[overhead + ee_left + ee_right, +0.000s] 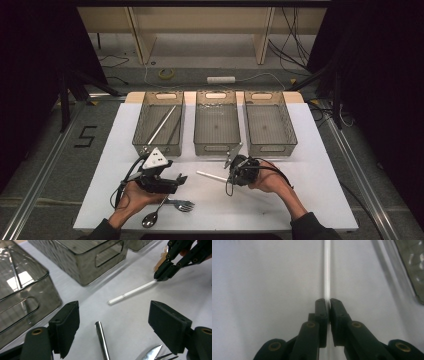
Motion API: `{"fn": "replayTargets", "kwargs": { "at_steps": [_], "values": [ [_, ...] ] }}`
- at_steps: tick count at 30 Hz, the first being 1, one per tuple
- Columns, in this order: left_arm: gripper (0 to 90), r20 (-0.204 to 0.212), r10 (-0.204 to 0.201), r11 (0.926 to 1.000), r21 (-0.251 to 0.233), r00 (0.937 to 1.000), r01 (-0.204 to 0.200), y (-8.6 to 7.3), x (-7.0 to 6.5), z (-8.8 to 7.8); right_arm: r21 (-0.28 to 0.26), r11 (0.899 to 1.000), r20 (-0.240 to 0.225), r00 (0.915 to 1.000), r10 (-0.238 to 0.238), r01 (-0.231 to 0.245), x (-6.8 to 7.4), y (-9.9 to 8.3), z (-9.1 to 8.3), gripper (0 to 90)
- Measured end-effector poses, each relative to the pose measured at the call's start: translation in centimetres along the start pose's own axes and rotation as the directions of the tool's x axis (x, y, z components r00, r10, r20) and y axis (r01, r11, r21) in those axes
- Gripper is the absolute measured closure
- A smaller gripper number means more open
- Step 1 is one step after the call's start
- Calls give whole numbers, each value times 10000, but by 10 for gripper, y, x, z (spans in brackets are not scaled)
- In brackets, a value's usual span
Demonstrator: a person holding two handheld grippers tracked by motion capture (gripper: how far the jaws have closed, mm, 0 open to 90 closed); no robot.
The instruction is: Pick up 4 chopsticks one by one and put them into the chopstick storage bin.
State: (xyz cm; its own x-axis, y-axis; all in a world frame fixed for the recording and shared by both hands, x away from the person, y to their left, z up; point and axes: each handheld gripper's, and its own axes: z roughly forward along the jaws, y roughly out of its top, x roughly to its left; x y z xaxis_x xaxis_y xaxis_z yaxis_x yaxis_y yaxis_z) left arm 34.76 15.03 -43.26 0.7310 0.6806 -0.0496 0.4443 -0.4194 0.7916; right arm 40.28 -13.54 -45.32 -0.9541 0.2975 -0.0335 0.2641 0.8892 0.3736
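The left tool (181, 178) hangs wide open and empty above the spoon (154, 214). The white stick (212, 176) lies flat on the surface (310, 195), pointing left. The right tool (328, 302) pinches its right end.

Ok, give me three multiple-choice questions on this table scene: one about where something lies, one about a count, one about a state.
1. Where do the fork and spoon lie?
A. in the middle bin
B. on the table near the left hand-held gripper
C. on the floor

2. How many bins stand in the row?
A. two
B. three
C. four

3. How is the right hand-held gripper?
A. shut on the white stick
B. wide open
C. inside a bin

Answers: 1 B, the high view shows both beside that hand. 2 B, left bin, middle bin and right bin. 3 A, its jaws pinch the stick's end.
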Motion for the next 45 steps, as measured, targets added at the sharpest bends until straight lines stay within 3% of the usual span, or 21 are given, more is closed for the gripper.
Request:
{"fn": "replayTargets", "kwargs": {
  "at_steps": [4,9,16,18,19,21,24,28,30,32,33,34,37,40,41,45],
  "values": [
    [252,370,439,9979,466,9983,-456,6,-5,17,-163,9999,-49,10000,-39,38,0,0,-3,857],
    [272,735,1338,9852,983,9883,-1407,17,-12,44,-211,9998,-44,10000,-70,70,1,1,-5,858],
    [315,1436,2349,9530,1606,9614,-2569,27,-19,76,-267,9996,-48,9999,-109,107,1,1,-9,858],
    [337,1597,2757,9378,1717,9479,-3017,29,-21,83,-279,9995,-77,9999,-128,126,1,1,-10,858],
    [347,1642,2741,9378,1725,9476,-3012,30,-22,85,-293,9995,-100,9999,-135,132,1,2,-11,858],
    [366,1778,2892,9299,1810,9406,-3201,31,-24,90,-246,9996,-81,9999,-108,106,2,2,-12,858],
    [397,1905,3266,9135,1877,9258,-3609,32,-26,96,-229,9995,-103,9997,-222,220,2,3,-14,858],
    [431,2110,3392,9061,1885,9167,-3787,33,-28,101,-280,9994,-105,9998,-194,191,3,3,-17,858],
    [450,2184,3585,8951,1958,9076,-4007,33,-29,103,-307,9994,-64,9998,-181,179,3,3,-17,858],
    [465,2213,3613,8921,2005,9058,-4049,32,-30,105,-328,9990,-65,9996,-292,290,2,3,-17,858],
    [474,2227,3718,8856,2061,9012,-4163,32,-30,106,-336,9990,-70,9996,-291,288,2,3,-17,858],
    [484,2258,3670,8880,2040,9024,-4122,31,-31,108,-349,9988,-86,9994,-338,335,2,3,-17,858],
    [531,2428,3784,8787,2090,8932,-4291,32,-32,110,-321,9989,-98,9993,-357,354,3,4,-18,858],
    [565,2445,3828,8778,2044,8909,-4333,32,-34,111,-377,9985,-84,9991,-412,409,3,4,-18,857],
    [576,2502,3893,8735,2051,8865,-4415,33,-34,111,-356,9984,-95,9990,-433,429,3,4,-19,857],
    [615,2526,4056,8636,2090,8785,-4588,33,-36,114,-380,9985,-113,9992,-387,382,4,4,-19,857]
  ]
}}
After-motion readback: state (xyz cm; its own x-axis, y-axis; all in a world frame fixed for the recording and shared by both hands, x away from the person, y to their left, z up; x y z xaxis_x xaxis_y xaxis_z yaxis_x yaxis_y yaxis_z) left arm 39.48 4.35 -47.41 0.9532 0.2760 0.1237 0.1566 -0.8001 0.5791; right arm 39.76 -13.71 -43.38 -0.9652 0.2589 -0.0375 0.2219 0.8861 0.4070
